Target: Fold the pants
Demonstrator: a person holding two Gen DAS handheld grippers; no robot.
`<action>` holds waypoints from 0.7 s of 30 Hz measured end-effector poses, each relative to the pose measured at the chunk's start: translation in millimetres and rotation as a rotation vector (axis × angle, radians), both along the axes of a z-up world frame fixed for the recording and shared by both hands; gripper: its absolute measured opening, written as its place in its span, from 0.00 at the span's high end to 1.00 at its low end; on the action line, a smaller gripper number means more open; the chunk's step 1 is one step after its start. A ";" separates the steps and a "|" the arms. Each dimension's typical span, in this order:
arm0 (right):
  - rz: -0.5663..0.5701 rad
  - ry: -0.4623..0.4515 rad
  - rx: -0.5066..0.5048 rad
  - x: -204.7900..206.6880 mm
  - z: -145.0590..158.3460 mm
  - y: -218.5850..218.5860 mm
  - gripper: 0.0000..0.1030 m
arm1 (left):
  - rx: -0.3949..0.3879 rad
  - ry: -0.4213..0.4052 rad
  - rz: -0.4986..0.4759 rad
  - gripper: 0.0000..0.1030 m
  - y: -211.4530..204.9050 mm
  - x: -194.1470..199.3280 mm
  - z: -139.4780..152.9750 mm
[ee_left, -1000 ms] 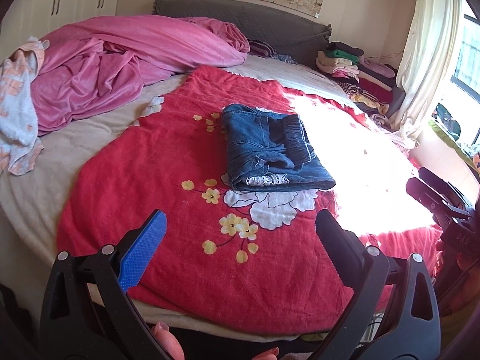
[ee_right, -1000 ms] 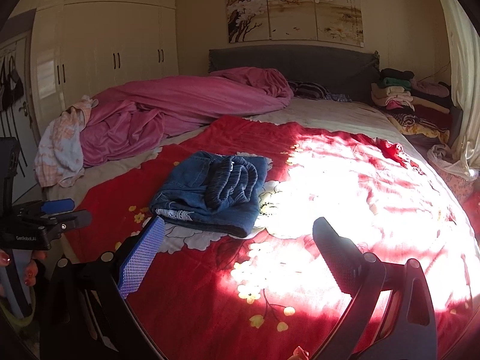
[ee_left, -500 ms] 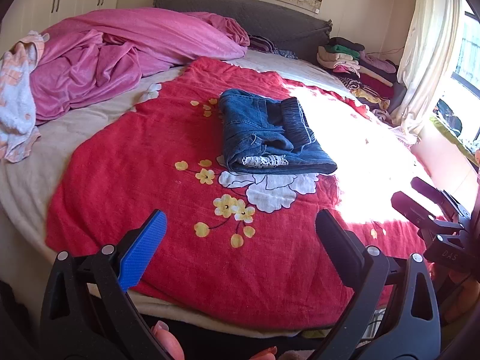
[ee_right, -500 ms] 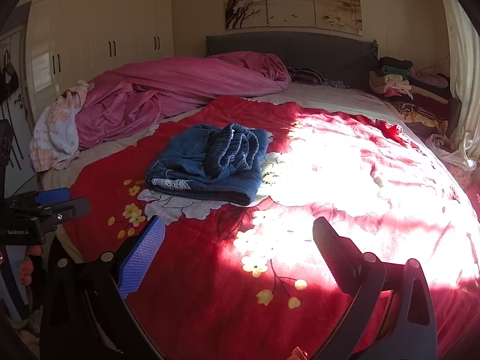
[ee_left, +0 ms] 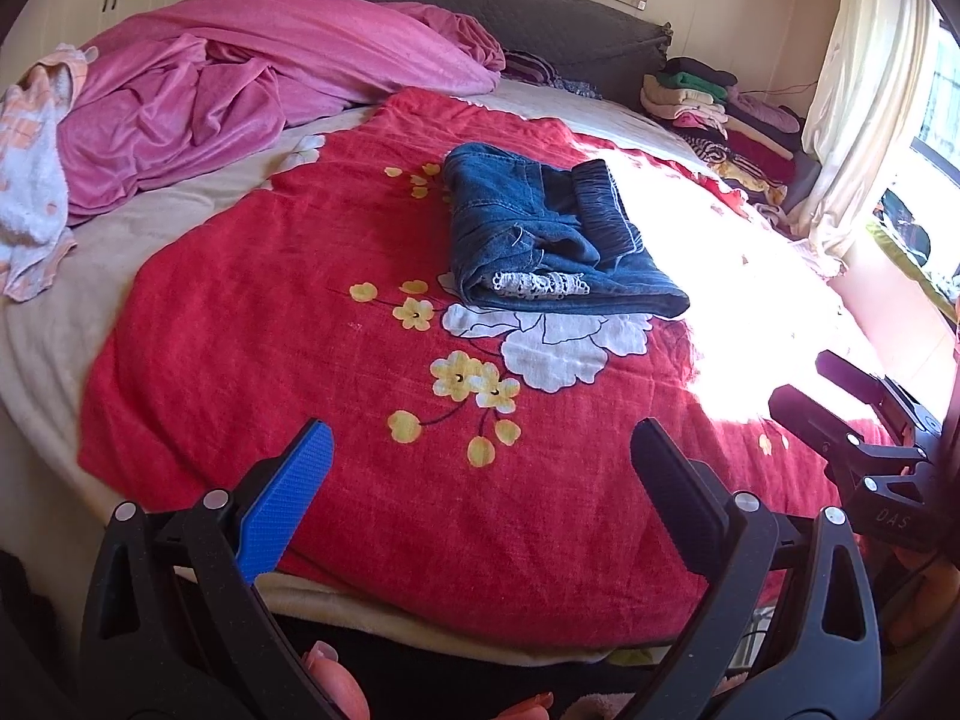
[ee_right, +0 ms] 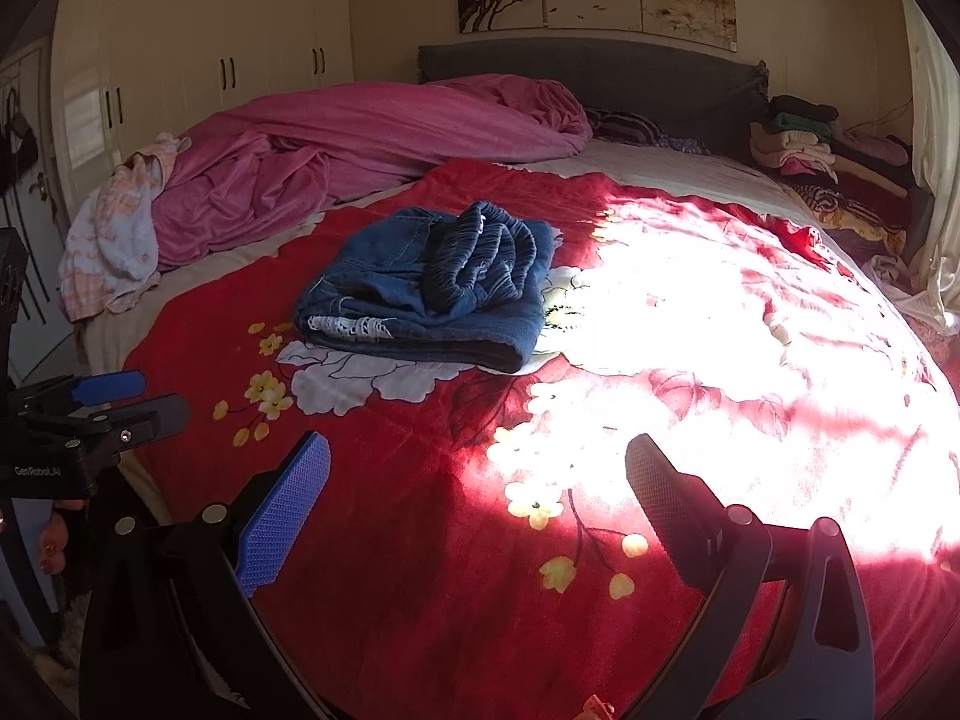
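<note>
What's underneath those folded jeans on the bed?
The folded jeans lie on a red floral blanket, partly covering a large white flower print. What lies directly beneath the denim is hidden.

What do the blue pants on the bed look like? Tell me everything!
The pants are dark blue denim, folded into a thick bundle. A gathered elastic waistband lies bunched on top, and white lace trim peeks out at the near edge. They lie flat on the red flowered blanket, partly over a big white flower, beside the sunny patch. Nothing else touches them.
</note>
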State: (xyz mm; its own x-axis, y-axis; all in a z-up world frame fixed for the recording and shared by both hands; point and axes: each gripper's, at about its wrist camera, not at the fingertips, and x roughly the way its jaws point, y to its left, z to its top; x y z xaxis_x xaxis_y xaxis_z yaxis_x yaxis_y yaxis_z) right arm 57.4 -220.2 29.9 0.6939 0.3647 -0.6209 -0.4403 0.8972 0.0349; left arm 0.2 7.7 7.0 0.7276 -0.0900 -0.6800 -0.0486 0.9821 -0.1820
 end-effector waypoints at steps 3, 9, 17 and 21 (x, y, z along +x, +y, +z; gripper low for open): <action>-0.003 0.001 0.001 0.5 0.9 -1.0 0.05 | 0.002 -0.001 0.003 0.10 -0.1 -0.7 -0.2; -0.004 0.005 0.004 0.5 0.6 -2.5 0.05 | 0.004 0.000 0.002 0.10 -0.2 -0.6 -0.6; -0.011 0.011 0.000 0.5 -0.4 -3.5 0.05 | 0.006 0.005 0.001 0.10 -1.9 -0.9 -0.5; -0.010 0.010 0.000 0.5 -0.2 -2.8 0.05 | 0.015 0.010 0.008 0.10 -2.4 -1.0 -0.7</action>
State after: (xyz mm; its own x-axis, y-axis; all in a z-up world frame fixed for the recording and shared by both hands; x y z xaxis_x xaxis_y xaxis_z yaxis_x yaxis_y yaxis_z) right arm 57.9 -223.0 29.7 0.6910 0.3577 -0.6281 -0.4308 0.9016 0.0395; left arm -0.8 5.4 6.3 0.7211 -0.0740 -0.6888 -0.0582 0.9843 -0.1667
